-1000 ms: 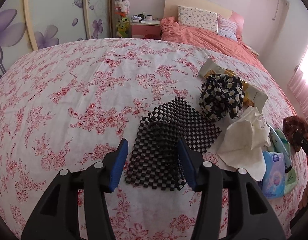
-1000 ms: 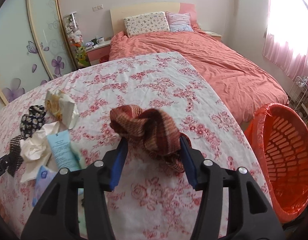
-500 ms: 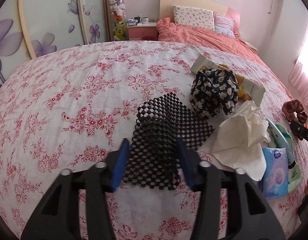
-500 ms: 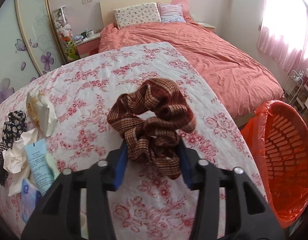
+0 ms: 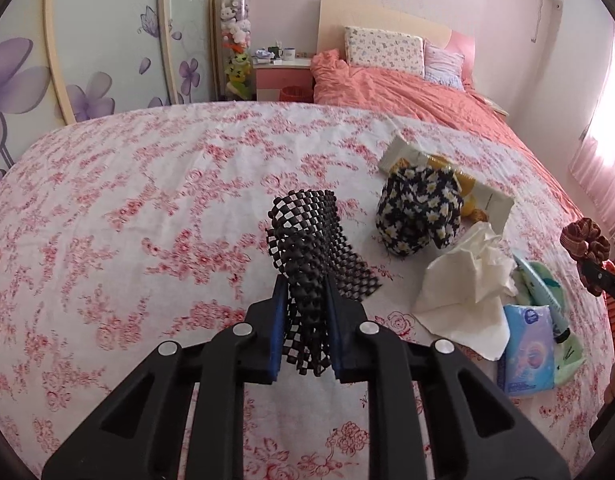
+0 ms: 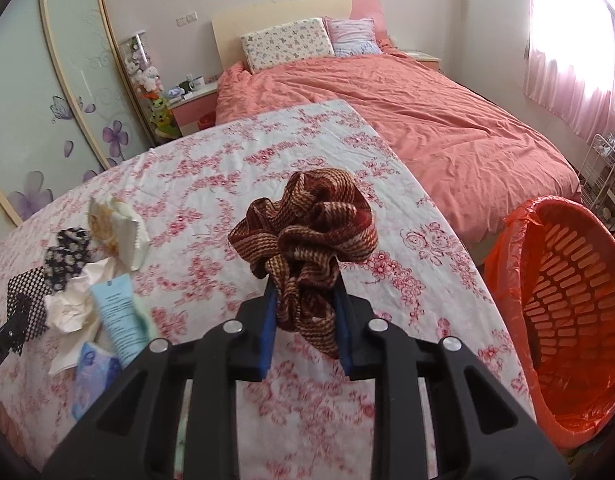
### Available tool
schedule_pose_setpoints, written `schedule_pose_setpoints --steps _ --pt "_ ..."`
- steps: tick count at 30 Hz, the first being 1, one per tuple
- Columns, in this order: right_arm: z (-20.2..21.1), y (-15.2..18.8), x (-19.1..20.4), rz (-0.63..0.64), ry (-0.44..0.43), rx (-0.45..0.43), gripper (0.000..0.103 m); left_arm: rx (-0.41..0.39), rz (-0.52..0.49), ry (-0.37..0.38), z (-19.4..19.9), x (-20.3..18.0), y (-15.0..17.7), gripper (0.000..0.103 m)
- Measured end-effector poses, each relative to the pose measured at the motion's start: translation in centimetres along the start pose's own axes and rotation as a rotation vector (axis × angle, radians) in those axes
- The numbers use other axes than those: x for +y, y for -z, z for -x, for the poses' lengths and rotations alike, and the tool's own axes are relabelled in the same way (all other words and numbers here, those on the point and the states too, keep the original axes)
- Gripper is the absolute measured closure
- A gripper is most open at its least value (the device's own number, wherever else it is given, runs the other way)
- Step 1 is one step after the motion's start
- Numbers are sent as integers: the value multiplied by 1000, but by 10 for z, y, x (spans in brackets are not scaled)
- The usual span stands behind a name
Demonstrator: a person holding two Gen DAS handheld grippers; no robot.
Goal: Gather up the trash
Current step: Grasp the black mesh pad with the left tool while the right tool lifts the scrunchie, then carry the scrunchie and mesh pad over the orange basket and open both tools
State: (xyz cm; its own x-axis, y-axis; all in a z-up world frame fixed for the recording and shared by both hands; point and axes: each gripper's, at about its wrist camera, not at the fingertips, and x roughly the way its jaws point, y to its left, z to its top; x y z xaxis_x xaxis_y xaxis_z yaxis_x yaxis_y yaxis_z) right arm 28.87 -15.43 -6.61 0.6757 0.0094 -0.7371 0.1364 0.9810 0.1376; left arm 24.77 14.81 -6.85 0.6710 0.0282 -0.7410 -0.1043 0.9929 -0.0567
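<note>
My left gripper [image 5: 305,280] is shut on a black mesh mat [image 5: 311,248], which it holds bunched up above the flowered tablecloth [image 5: 147,220]. My right gripper [image 6: 305,284] is shut on a brown striped scrunchie [image 6: 307,224] and holds it above the cloth; the scrunchie also shows in the left wrist view [image 5: 587,240]. An orange basket lined with an orange bag [image 6: 563,304] stands on the floor to the right of the table.
On the cloth lie a black daisy-print scrunchie [image 5: 419,212], a snack wrapper [image 5: 467,184], crumpled white tissue [image 5: 467,284], a light blue tube [image 5: 539,284] and a blue tissue pack [image 5: 527,348]. A pink bed [image 6: 427,112] lies beyond.
My left gripper has closed on the mesh mat and lifted it off the cloth. My right gripper has raised the brown scrunchie higher.
</note>
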Motion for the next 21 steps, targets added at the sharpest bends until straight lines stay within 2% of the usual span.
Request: schedule_pose_setpoints --steps 10,21 --pt "63 2 -2 15 -37 -97 78 -66 -18 21 41 -18 -10 85" --pt "136 11 -39 -27 -27 -210 78 -145 -106 134 91 -86 -14 85"
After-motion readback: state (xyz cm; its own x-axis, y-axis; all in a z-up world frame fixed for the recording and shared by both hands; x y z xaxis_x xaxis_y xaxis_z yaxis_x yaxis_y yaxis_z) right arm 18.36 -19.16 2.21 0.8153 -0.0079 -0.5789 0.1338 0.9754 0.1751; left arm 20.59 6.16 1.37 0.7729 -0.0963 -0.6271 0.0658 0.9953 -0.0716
